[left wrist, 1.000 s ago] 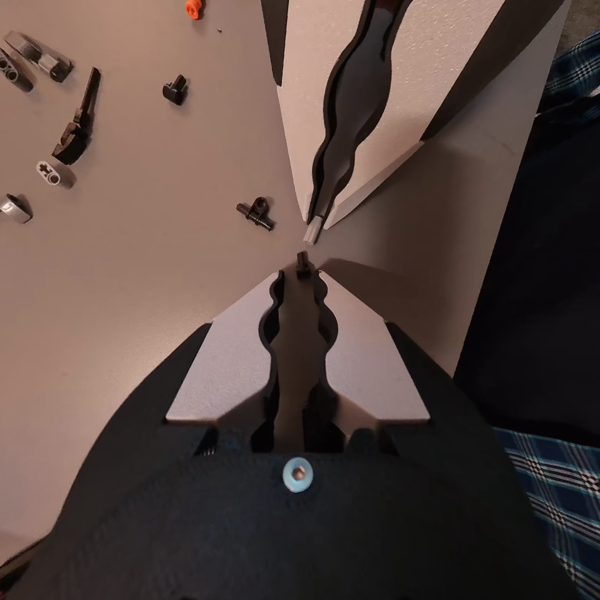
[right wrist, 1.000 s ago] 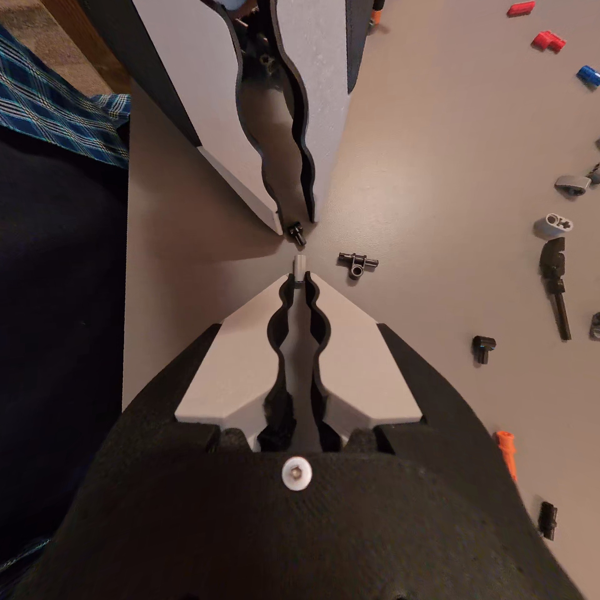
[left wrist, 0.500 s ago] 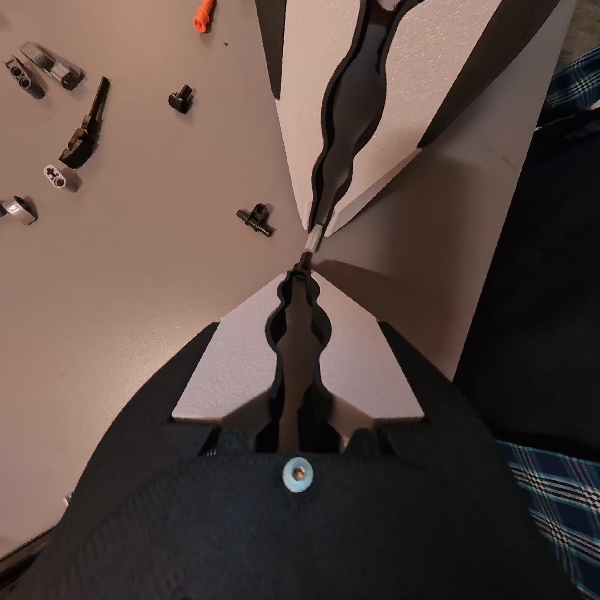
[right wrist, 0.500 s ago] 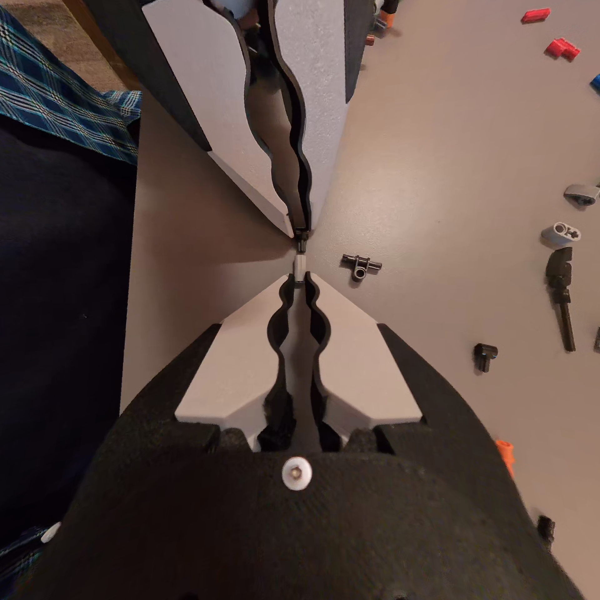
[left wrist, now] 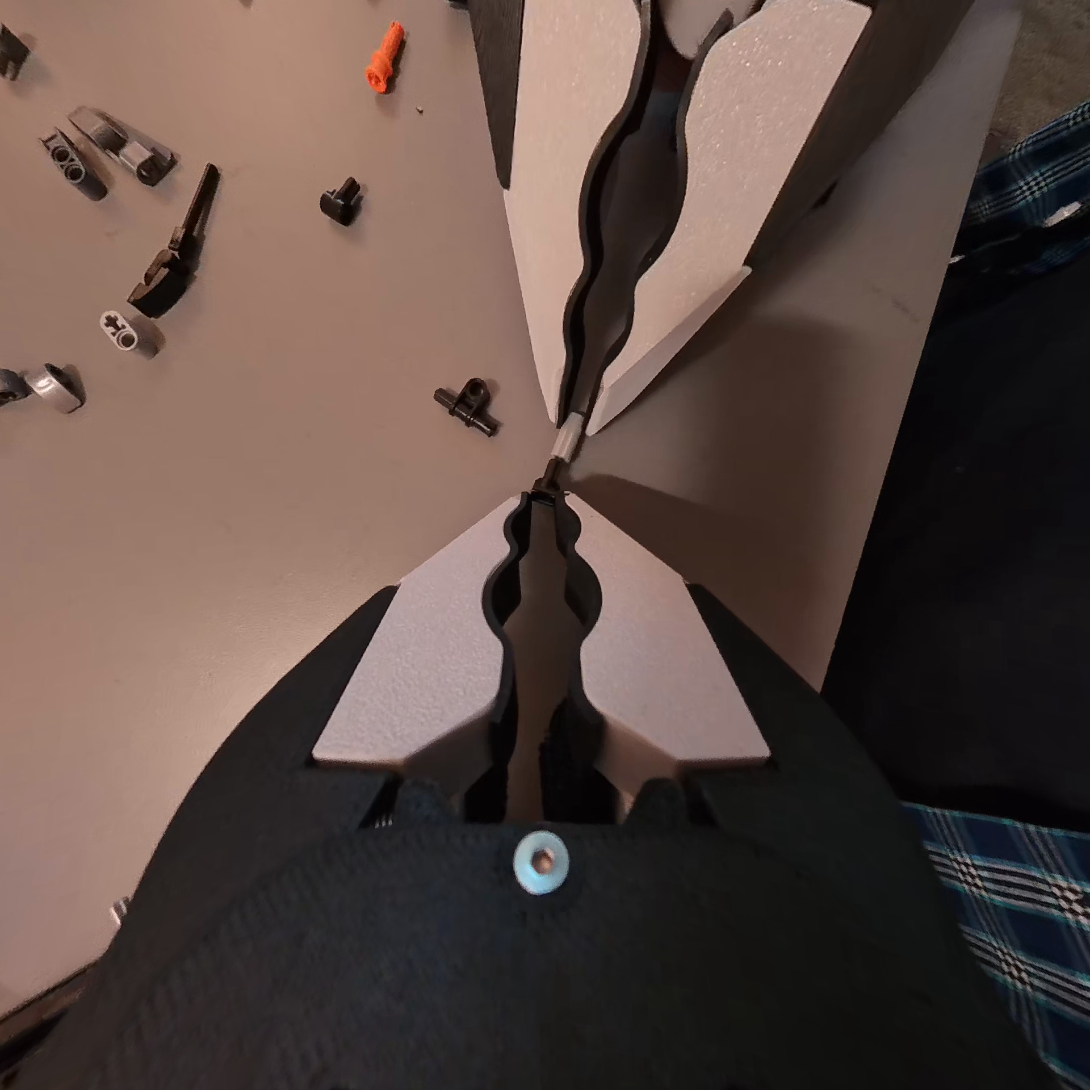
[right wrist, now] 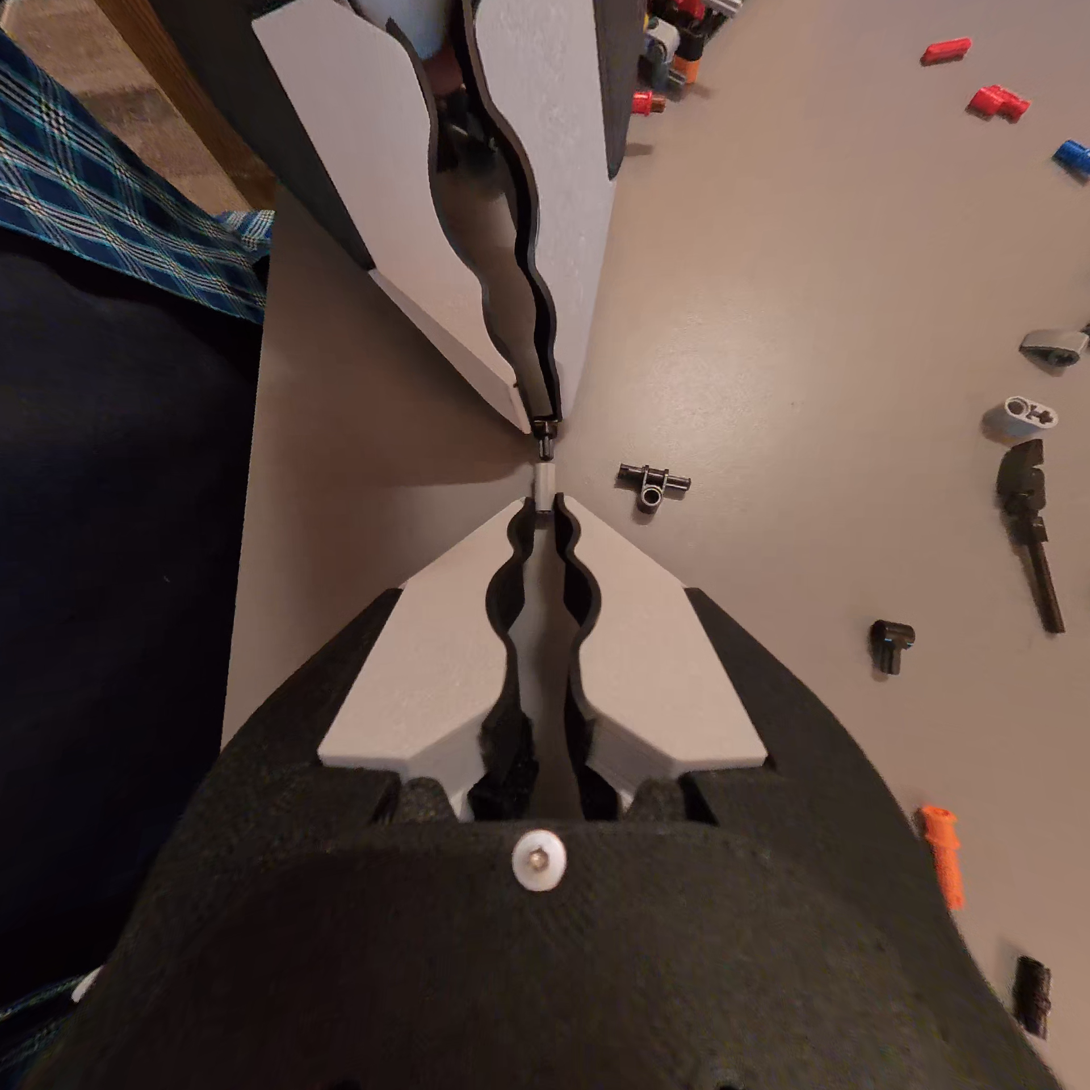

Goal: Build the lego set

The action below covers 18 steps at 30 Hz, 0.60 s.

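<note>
Misalignment could jam my left gripper [left wrist: 545, 501]'s pinched black pin [left wrist: 548, 475] against the grey sleeve [right wrist: 544, 486] clamped in my right gripper [right wrist: 542, 507].

No readable text, labels, brands, numbers or signs from my seat, either wrist view.
</note>
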Available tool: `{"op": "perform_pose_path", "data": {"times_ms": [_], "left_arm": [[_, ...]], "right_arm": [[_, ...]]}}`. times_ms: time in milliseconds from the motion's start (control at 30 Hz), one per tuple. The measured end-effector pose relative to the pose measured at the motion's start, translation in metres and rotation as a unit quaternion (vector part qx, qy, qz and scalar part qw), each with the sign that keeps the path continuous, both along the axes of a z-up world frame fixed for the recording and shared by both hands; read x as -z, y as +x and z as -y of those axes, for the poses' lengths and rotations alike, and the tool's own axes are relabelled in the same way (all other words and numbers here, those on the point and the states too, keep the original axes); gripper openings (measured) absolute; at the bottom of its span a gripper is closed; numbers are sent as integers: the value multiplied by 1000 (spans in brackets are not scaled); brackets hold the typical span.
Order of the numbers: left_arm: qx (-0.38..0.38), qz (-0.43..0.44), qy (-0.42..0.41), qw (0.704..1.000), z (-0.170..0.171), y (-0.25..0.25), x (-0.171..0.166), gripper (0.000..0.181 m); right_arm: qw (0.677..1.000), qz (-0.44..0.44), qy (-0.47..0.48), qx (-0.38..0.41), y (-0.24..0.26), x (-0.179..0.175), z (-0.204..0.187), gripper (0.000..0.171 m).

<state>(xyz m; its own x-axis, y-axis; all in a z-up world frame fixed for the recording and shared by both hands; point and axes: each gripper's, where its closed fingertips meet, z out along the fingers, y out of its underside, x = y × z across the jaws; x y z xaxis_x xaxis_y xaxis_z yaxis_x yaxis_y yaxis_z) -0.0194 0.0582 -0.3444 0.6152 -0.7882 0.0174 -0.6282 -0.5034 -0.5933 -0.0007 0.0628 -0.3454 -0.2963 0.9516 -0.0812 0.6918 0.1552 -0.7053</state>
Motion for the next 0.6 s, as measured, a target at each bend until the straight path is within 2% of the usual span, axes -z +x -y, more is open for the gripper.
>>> {"op": "perform_pose_path", "data": {"times_ms": [333, 600], "left_arm": [[3, -5, 10, 1000, 0, 0, 0, 7], [21, -31, 66, 997, -1, 1, -8, 6]], "right_arm": [[1000, -10, -16, -3, -1, -2, 1, 5], [998, -17, -53, 0, -1, -8, 2, 5]]}}
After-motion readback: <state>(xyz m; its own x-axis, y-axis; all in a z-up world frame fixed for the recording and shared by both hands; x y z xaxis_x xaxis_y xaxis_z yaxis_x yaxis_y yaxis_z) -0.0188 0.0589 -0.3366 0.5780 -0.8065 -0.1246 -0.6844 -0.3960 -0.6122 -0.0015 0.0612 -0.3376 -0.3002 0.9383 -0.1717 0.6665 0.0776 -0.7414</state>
